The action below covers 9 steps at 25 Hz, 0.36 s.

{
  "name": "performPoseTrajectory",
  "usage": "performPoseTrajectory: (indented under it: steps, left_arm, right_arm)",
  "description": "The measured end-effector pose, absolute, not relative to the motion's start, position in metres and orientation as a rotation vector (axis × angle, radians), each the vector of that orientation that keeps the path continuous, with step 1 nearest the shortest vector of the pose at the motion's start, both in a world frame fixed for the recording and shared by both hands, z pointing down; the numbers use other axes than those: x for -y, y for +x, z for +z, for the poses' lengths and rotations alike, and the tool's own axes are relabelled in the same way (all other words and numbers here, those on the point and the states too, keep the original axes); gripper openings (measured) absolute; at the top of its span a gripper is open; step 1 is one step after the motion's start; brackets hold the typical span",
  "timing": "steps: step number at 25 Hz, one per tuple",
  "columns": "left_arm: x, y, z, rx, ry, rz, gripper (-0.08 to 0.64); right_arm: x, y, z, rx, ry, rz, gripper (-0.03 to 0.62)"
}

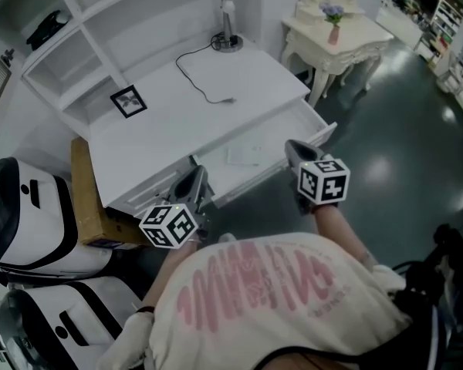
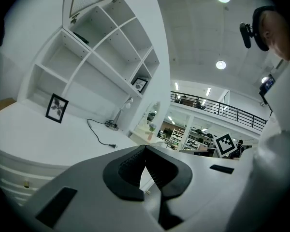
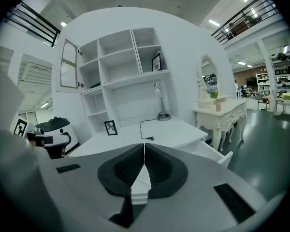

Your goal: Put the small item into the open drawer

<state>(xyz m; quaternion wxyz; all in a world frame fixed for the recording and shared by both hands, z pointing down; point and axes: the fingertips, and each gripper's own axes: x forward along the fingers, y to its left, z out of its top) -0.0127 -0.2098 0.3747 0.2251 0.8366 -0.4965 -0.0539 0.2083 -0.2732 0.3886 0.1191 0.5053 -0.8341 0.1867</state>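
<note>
The left gripper [image 1: 199,174] and right gripper [image 1: 293,146] are hovering with jaws closed and empty. A small flat white item [image 1: 243,155] is lying mid-frame in the open drawer [image 1: 282,129], between them, slightly nearer the left.

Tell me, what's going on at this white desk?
A person stands at a white desk with a gripper in each hand. The left gripper and the right gripper are both shut and empty, held near the desk's open drawer. A small flat white item lies in that drawer.
</note>
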Motion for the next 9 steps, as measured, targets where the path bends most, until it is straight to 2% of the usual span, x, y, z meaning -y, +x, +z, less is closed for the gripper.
performPoseTrajectory:
  steps: [9]
  left_arm:
    - [0.151, 0.023, 0.393, 1.382, 2.267, -0.147, 0.029]
  right_arm:
    - [0.218, 0.244, 0.414, 2.403, 1.444, 0.581, 0.023]
